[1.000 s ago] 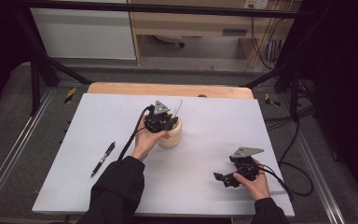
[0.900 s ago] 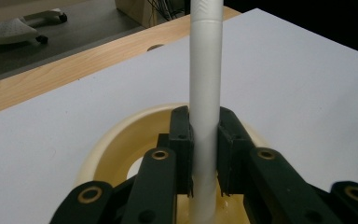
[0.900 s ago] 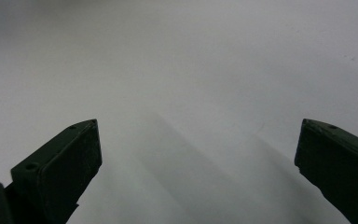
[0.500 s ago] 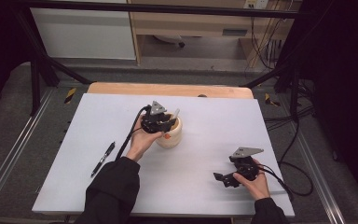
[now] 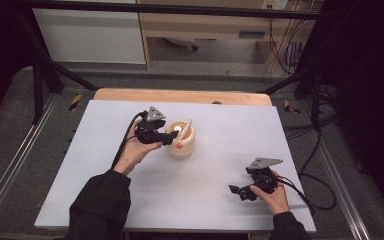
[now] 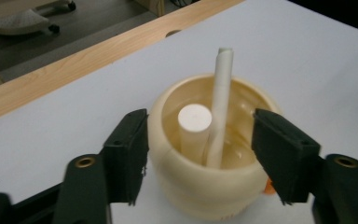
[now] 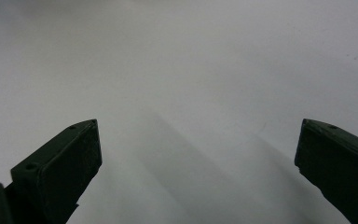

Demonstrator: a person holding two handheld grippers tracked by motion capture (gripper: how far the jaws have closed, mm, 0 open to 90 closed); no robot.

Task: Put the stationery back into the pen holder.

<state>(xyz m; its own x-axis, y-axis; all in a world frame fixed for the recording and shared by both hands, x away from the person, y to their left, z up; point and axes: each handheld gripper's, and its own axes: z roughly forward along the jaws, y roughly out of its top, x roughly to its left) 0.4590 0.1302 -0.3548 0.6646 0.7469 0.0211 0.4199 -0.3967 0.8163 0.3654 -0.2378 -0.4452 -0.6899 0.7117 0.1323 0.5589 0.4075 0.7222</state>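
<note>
My left gripper [image 5: 166, 138] sits just left of the cream pot [image 5: 181, 141]; its fingers [image 6: 127, 154] have just been opening and now stand spread on either side of the pot's rim, pressing on nothing. In the left gripper view the pot [image 6: 209, 158] lies between the two fingers, its wall close to each; I cannot tell whether either one touches it. Inside the pot stand a short white cylinder [image 6: 194, 126], upright, and a thin white stick [image 6: 220, 105] that leans against the cylinder and rises above the rim. An orange mark [image 5: 179, 146] shows on the pot's side. My right gripper [image 5: 243, 191] rests low near the front right of the surface, well apart from the pot, fingers [image 7: 60, 172] wide apart with nothing between them. The surface [image 5: 230, 145] is white, with a wooden strip [image 5: 180, 96] along its far edge. Beyond it: grey floor, a pale cabinet [image 5: 90, 32], black frame bars and loose cables [image 5: 320, 150] at the right.
</note>
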